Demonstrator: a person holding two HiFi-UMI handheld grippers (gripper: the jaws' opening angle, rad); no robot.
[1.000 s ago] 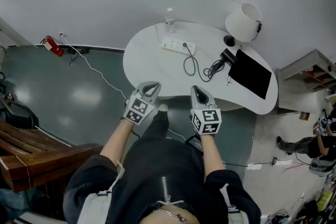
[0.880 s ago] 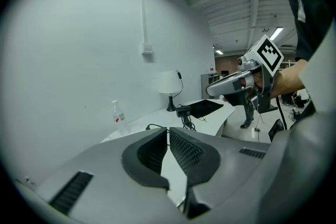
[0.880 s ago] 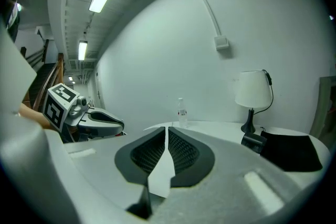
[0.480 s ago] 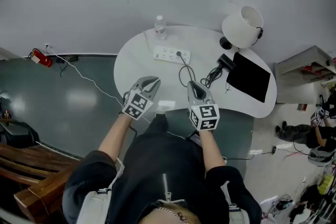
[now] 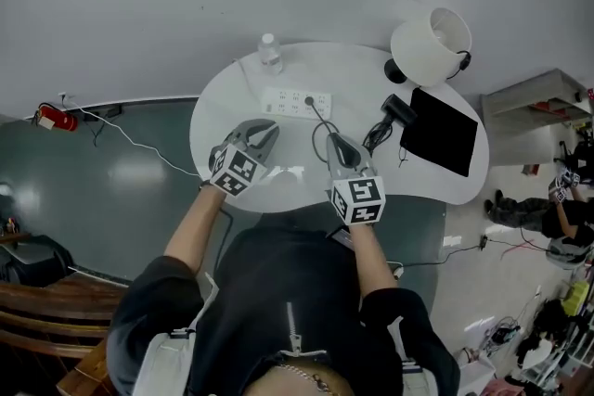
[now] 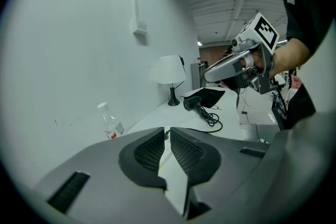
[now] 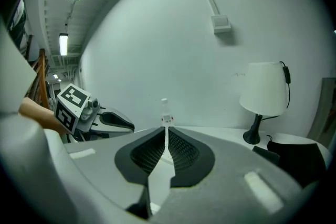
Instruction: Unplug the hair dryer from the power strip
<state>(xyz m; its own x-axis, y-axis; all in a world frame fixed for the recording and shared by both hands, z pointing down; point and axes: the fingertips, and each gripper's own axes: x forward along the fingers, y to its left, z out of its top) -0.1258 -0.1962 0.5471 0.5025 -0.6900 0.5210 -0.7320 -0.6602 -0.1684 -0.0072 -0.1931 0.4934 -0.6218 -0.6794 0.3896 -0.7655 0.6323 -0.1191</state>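
A white power strip (image 5: 296, 102) lies near the far edge of the white table (image 5: 418, 173), with a black plug (image 5: 307, 102) in it. The black cord (image 5: 322, 127) loops right to the black hair dryer (image 5: 399, 109), which also shows in the left gripper view as the hair dryer (image 6: 193, 103). My left gripper (image 5: 263, 131) hangs over the table's near left part, shut and empty. My right gripper (image 5: 332, 144) hovers just short of the cord loop, also shut with nothing in it. Both stand short of the strip.
A clear water bottle (image 5: 269, 52) stands behind the strip. A white lamp (image 5: 427, 37) and a black pad (image 5: 444, 132) occupy the table's right side. A white cable (image 5: 130, 139) runs across the floor at the left toward a red object (image 5: 51, 118).
Both grippers have moved forward from in front of the table's near edge to over its top, nearer the power strip. Their jaws stayed shut.
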